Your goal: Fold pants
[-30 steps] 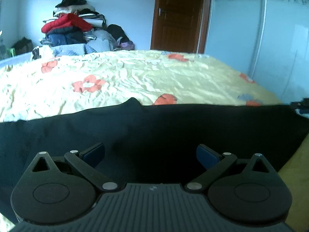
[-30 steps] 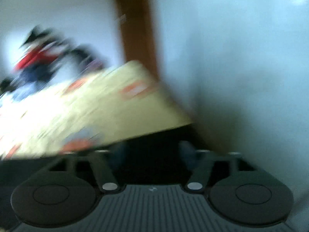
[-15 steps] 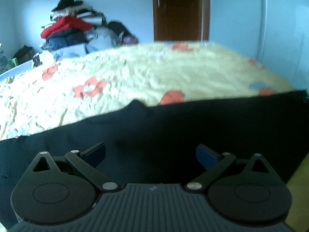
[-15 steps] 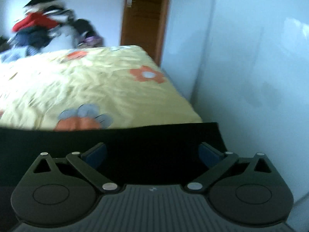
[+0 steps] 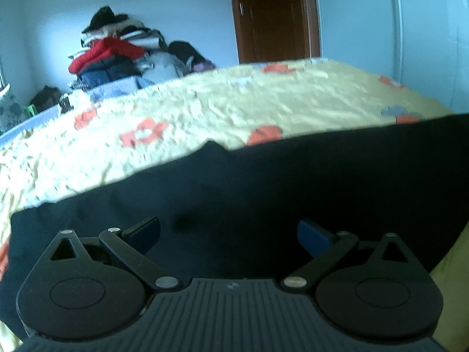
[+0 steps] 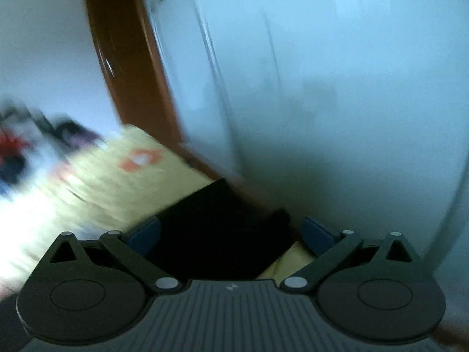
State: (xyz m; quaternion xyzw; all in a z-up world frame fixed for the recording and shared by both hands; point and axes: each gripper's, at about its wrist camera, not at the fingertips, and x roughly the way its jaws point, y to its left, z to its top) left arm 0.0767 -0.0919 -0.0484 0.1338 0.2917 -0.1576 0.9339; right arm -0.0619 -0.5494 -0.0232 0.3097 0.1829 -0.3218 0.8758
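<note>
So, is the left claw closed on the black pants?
No, the left claw stands wide open above the black pants, its pads apart and gripping nothing.

Ahead of us a bed (image 5: 263, 99) in a crinkly yellow sheet with orange flowers, messy clothes heap (image 5: 123, 55) piled far left, brown wooden door (image 5: 272, 14) straight beyond, pale bluish walls (image 5: 181, 6), white wardrobe (image 6: 322, 73) hard right, soft daylight
</note>
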